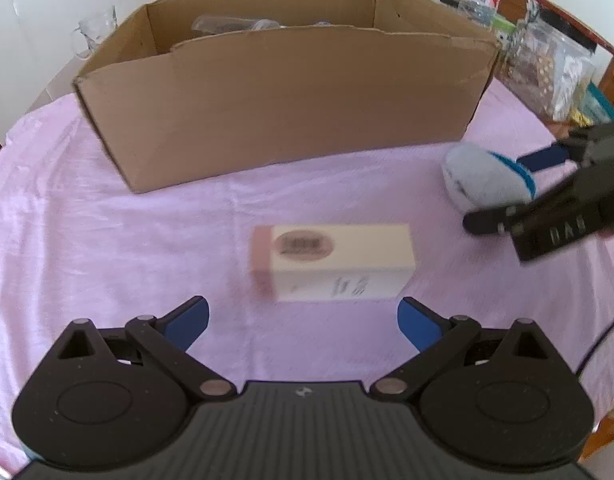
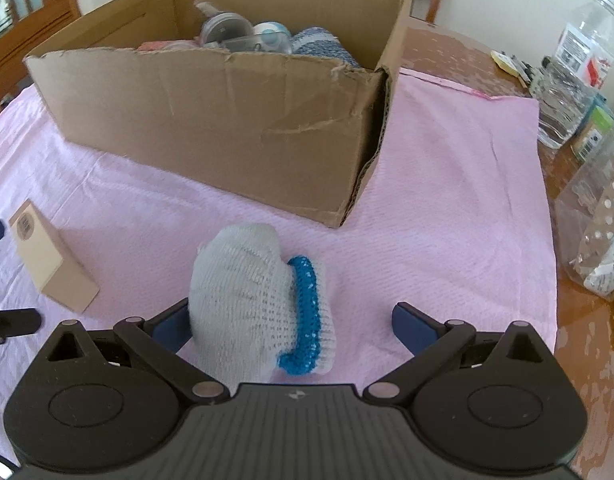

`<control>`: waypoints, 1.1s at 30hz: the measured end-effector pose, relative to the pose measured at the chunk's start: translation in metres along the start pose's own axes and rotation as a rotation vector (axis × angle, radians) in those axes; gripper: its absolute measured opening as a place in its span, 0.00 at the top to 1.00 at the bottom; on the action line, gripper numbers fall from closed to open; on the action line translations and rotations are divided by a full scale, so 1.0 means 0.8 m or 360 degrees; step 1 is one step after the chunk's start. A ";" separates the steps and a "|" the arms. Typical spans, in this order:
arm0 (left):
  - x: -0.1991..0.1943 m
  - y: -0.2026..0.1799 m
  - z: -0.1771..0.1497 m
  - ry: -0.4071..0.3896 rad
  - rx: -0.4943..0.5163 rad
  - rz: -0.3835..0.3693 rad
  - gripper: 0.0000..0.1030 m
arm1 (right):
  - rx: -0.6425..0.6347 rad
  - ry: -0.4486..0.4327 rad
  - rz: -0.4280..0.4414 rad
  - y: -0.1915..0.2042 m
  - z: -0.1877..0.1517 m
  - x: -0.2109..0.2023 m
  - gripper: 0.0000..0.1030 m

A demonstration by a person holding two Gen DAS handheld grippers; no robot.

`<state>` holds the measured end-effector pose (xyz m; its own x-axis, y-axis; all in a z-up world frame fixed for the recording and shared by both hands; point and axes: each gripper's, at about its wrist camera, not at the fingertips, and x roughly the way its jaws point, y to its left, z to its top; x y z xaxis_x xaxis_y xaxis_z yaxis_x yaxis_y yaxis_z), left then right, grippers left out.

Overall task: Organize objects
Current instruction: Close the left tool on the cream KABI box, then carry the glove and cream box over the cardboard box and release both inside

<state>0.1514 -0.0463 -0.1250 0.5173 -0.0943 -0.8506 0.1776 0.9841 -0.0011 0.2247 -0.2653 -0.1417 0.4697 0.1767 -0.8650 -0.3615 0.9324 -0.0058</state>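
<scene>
A cream carton with a pink end and an oval label [image 1: 333, 262] lies on its side on the pink cloth, just ahead of my left gripper [image 1: 303, 320], which is open and apart from it. The same carton [image 2: 51, 258] shows at the left of the right wrist view. A rolled white knitted glove with a blue cuff [image 2: 263, 304] lies between the fingers of my right gripper [image 2: 293, 324], which is open; its left pad sits against the glove. In the left wrist view the glove [image 1: 487, 178] and the right gripper [image 1: 519, 188] appear at the right.
A large open cardboard box [image 1: 283, 92] stands behind, holding jars and a knitted cloth [image 2: 323, 46]. Clear plastic bottles and bags [image 2: 575, 76] crowd the table's right edge. A glass pitcher [image 1: 95, 28] stands at the back left. Wooden chairs surround the table.
</scene>
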 end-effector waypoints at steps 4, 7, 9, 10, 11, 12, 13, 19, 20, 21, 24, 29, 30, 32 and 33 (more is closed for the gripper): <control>0.014 -0.005 0.007 -0.0021 -0.0051 0.0024 0.03 | -0.0065 -0.0020 0.0039 0.001 -0.006 -0.003 0.00; 0.016 -0.008 0.010 -0.0065 -0.0094 0.0034 0.05 | -0.0113 -0.0040 0.0069 -0.001 -0.009 -0.004 0.00; 0.016 -0.008 0.013 -0.0076 -0.0115 0.0039 0.09 | -0.0139 -0.0050 0.0086 -0.001 -0.010 -0.005 0.00; 0.017 -0.008 0.014 -0.0076 -0.0119 0.0041 0.14 | -0.0150 -0.0056 0.0093 -0.001 -0.010 -0.005 0.00; 0.016 -0.010 0.015 -0.0073 -0.0122 0.0041 0.20 | -0.0156 -0.0062 0.0098 -0.002 -0.010 -0.004 0.00; 0.016 -0.010 0.016 -0.0067 -0.0125 0.0039 0.23 | -0.0157 -0.0067 0.0100 -0.001 -0.011 -0.004 0.00; 0.016 -0.009 0.016 -0.0063 -0.0125 0.0041 0.22 | -0.0160 -0.0069 0.0102 0.000 -0.011 -0.004 0.00; 0.014 -0.003 0.020 -0.0039 -0.0121 0.0045 0.22 | -0.0190 -0.0067 0.0122 0.010 -0.008 -0.003 0.00; 0.013 -0.005 0.019 -0.0037 -0.0116 0.0043 0.22 | -0.0191 -0.0067 0.0126 0.012 -0.008 -0.004 0.00; 0.012 -0.004 0.021 -0.0034 -0.0107 0.0043 0.22 | -0.0190 -0.0069 0.0127 0.014 -0.007 -0.004 0.02; 0.009 -0.002 0.023 -0.0031 -0.0077 0.0039 0.22 | -0.0186 -0.0068 0.0119 0.018 -0.003 -0.006 0.11; 0.003 0.003 0.031 -0.0007 -0.0028 0.0026 0.22 | -0.0172 -0.0049 0.0097 0.020 0.004 -0.011 0.30; 0.001 0.005 0.033 -0.0002 -0.0019 0.0021 0.22 | -0.0164 -0.0043 0.0092 0.019 0.005 -0.011 0.33; -0.003 0.008 0.038 0.0006 0.0003 0.0011 0.22 | -0.0143 -0.0030 0.0089 0.016 0.007 -0.012 0.35; -0.005 0.010 0.041 0.0010 0.0017 0.0009 0.22 | -0.0130 -0.0024 0.0095 0.015 0.008 -0.012 0.36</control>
<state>0.1780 -0.0433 -0.1043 0.5130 -0.0877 -0.8539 0.1834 0.9830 0.0093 0.2211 -0.2536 -0.1299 0.4573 0.2362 -0.8574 -0.4531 0.8914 0.0040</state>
